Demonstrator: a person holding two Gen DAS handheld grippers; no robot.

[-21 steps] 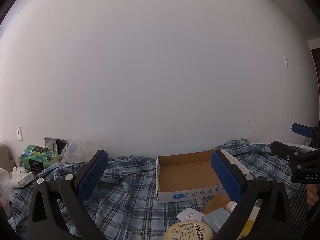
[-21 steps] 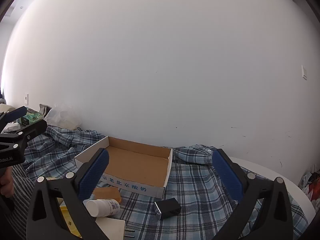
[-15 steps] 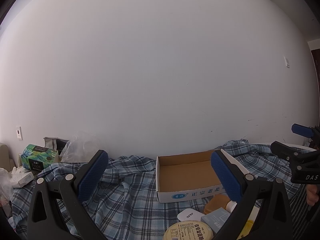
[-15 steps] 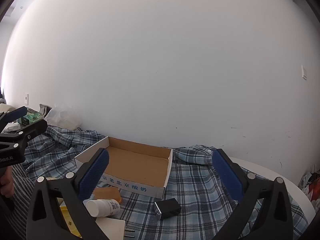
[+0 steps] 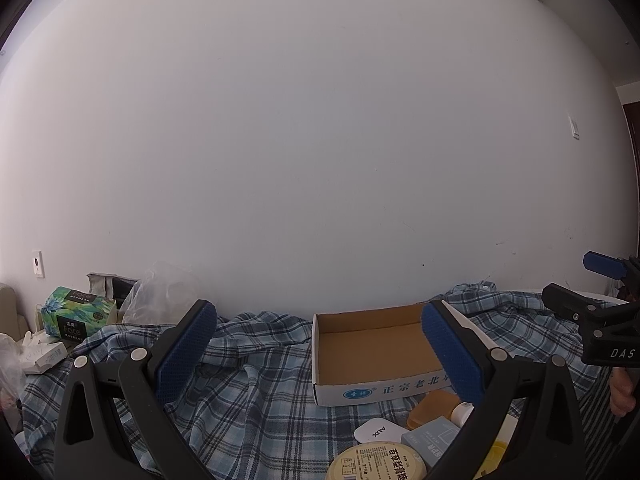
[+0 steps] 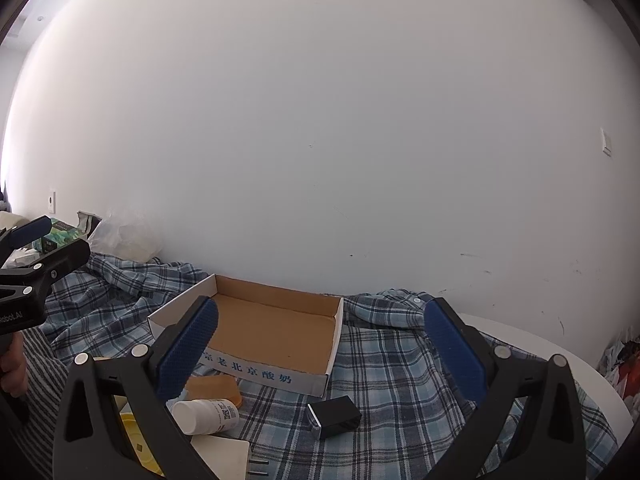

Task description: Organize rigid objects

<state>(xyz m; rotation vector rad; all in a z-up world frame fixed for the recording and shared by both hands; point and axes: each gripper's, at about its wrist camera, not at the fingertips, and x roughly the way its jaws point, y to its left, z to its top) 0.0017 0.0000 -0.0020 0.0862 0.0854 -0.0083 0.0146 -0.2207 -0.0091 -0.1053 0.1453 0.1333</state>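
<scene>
You're holding left gripper (image 5: 320,354) released | right gripper (image 6: 322,350) released | bottle (image 6: 206,416), black box (image 6: 334,416) lying before cardboard tray (image 6: 272,332) | tissue pack (image 5: 78,316) sitting far left

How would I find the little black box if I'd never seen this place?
Look for the open cardboard tray lying on the blue checked cloth by the white wall. Just in front of its right-hand corner, alone on the cloth, lies the small black box. It is the only black thing there; the white pill bottle and the tan pad to its left are pale.
</scene>
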